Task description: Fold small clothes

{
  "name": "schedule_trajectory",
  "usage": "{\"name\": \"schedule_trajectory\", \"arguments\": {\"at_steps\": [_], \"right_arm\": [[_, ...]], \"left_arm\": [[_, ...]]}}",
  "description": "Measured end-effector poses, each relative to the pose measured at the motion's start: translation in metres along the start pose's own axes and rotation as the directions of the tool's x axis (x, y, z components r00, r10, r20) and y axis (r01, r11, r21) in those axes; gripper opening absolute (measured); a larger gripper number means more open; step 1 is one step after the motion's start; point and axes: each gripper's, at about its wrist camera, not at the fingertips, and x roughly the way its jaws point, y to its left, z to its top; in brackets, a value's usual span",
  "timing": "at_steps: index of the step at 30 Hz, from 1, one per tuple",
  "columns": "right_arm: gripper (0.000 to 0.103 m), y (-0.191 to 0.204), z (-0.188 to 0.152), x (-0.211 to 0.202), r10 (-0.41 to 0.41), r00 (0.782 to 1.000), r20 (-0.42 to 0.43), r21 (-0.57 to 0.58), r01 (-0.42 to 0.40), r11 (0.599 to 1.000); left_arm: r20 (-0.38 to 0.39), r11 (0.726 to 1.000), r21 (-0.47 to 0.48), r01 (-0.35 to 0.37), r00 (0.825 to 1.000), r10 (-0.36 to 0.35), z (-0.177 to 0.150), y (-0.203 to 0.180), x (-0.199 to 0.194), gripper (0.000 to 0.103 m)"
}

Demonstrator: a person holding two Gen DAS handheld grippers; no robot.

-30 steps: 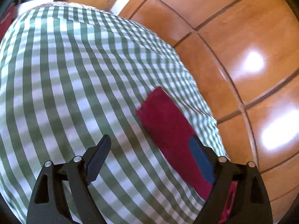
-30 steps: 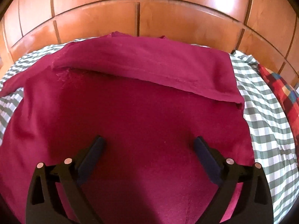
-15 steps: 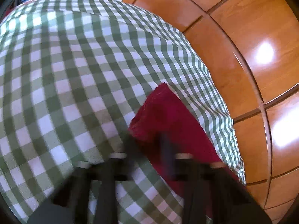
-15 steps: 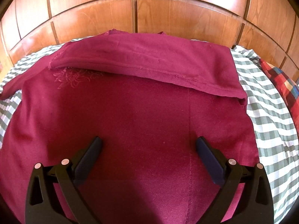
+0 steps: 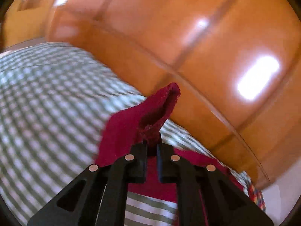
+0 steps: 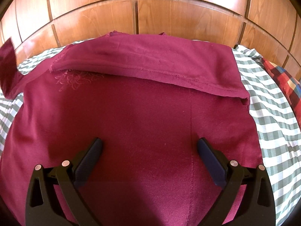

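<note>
A dark red garment (image 6: 146, 113) lies spread on a green-and-white checked cloth (image 6: 272, 124), its far edge folded toward me in a band (image 6: 150, 64). My right gripper (image 6: 149, 146) is open and empty just above the garment's middle. My left gripper (image 5: 152, 146) is shut on the garment's sleeve end (image 5: 150, 116) and holds it lifted off the cloth. The lifted sleeve (image 6: 7, 64) also shows at the left edge of the right wrist view.
Glossy wooden panels (image 6: 150, 11) rise right behind the checked cloth. A red, blue and yellow plaid fabric (image 6: 282, 79) lies at the right edge, and it also shows in the left wrist view (image 5: 255, 194).
My left gripper dropped onto the sleeve end, shut on it and lifted it up off the cloth. My right gripper stayed open over the garment and drew back a little.
</note>
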Motion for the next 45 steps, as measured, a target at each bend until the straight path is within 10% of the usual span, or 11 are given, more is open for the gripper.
{"name": "schedule_trajectory", "arguments": {"at_steps": [12, 18, 23, 26, 32, 37, 41, 45], "right_arm": [[0.099, -0.003, 0.000, -0.002, 0.023, 1.000, 0.010, 0.017, -0.023, 1.000], [0.099, -0.006, 0.000, -0.003, 0.038, 0.999, 0.010, 0.027, -0.039, 0.999], [0.083, -0.009, 0.012, -0.009, 0.121, 0.993, -0.001, 0.068, -0.121, 0.990], [0.061, -0.003, 0.035, -0.011, 0.318, 0.948, -0.004, 0.148, -0.314, 0.938], [0.059, 0.064, 0.075, 0.014, 0.595, 0.802, -0.051, 0.181, -0.578, 0.795], [0.056, 0.119, 0.092, 0.061, 0.557, 0.817, -0.151, 0.185, -0.530, 0.828], [0.009, 0.130, 0.101, 0.062, 0.470, 0.872, -0.133, 0.137, -0.454, 0.880], [0.007, 0.127, 0.122, 0.020, 0.410, 0.912, -0.013, 0.011, -0.410, 0.912]], "left_arm": [[-0.274, 0.973, 0.184, 0.138, 0.958, -0.084, -0.113, -0.124, 0.084, 0.009], [-0.304, 0.968, 0.216, 0.126, 0.951, -0.056, -0.133, -0.126, 0.085, 0.064], [-0.255, 0.963, 0.248, 0.102, 0.966, -0.036, -0.149, -0.112, 0.055, 0.051], [-0.239, 0.957, 0.280, 0.072, 0.971, -0.003, -0.166, -0.098, 0.046, 0.043], [-0.264, 0.970, 0.236, 0.053, 0.965, 0.012, -0.180, -0.075, 0.060, 0.042], [-0.269, 0.978, 0.190, 0.084, 0.963, -0.030, -0.180, -0.066, 0.062, 0.042], [-0.269, 0.980, 0.171, 0.098, 0.962, -0.049, -0.182, -0.060, 0.061, 0.042], [-0.269, 0.982, 0.154, 0.113, 0.961, -0.068, -0.183, -0.054, 0.059, 0.043]]}}
